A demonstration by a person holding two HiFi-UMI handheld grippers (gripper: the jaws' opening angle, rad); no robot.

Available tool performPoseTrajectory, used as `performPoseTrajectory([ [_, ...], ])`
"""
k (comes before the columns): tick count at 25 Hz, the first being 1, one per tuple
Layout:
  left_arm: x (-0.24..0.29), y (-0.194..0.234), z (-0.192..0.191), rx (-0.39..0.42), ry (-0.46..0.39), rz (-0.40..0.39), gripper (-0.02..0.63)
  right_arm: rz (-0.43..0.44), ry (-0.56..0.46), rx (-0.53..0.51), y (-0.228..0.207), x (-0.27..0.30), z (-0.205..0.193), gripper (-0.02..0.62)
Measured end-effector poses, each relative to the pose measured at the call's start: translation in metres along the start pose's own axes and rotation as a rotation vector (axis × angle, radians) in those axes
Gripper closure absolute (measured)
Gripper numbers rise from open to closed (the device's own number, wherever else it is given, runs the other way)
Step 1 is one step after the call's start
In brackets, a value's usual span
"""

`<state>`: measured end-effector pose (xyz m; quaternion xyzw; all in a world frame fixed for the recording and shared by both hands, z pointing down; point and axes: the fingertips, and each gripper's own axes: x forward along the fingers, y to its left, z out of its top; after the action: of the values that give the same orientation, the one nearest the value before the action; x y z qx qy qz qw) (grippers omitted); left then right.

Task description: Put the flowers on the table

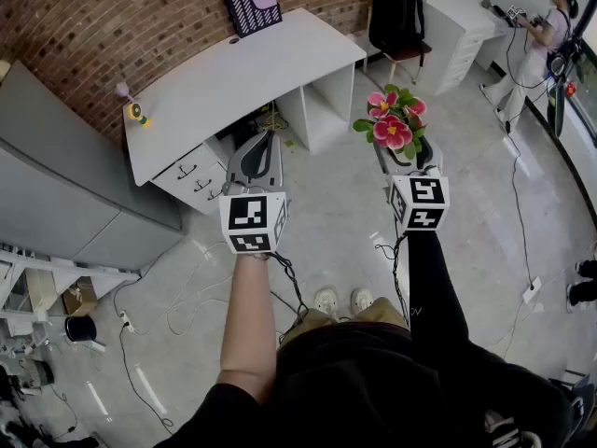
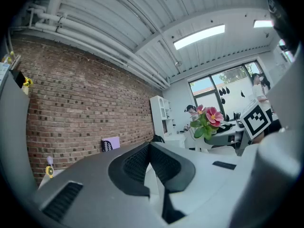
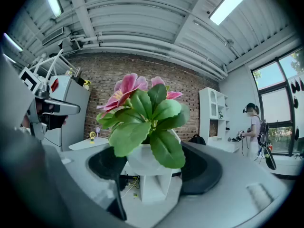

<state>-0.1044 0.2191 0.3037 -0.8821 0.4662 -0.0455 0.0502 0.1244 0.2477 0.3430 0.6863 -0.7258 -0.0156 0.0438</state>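
Pink flowers (image 1: 394, 119) with green leaves stand in a small white pot (image 3: 145, 161). My right gripper (image 1: 405, 163) is shut on that pot, one dark pad on each side of it, and holds it upright in the air above the floor. In the right gripper view the leaves (image 3: 142, 113) fill the middle. My left gripper (image 1: 258, 150) is shut and empty, level with the right one and to its left. The white table (image 1: 242, 73) stands ahead against the brick wall, its near edge just beyond both grippers. From the left gripper view the flowers (image 2: 207, 120) show at the right.
On the table are a purple file holder (image 1: 250, 6) at the back and a small yellow fan (image 1: 138, 113) at the left end. A grey cabinet (image 1: 56, 175) stands left, and a chair with a black backpack (image 1: 396, 12) right. A person (image 1: 546, 35) stands far right. Cables lie on the floor.
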Motion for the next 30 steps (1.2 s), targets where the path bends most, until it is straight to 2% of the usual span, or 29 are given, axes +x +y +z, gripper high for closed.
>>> performPoseTrajectory([
  [8,-0.006,0.028,-0.003,0.008,0.004,-0.010,0.598,-0.015,-0.008,0.012,0.020,0.002,0.002,0.261],
  [15,0.017,0.038,-0.010,-0.005,0.006,-0.010,0.598,-0.027,-0.023,0.004,0.009,0.023,0.009,0.261],
  [21,0.065,0.047,-0.021,-0.045,0.022,-0.019,0.598,-0.010,-0.031,0.004,-0.009,0.069,0.005,0.261],
  [30,0.169,0.068,-0.016,-0.023,0.019,0.011,0.598,0.029,-0.052,0.024,-0.051,0.171,0.007,0.261],
])
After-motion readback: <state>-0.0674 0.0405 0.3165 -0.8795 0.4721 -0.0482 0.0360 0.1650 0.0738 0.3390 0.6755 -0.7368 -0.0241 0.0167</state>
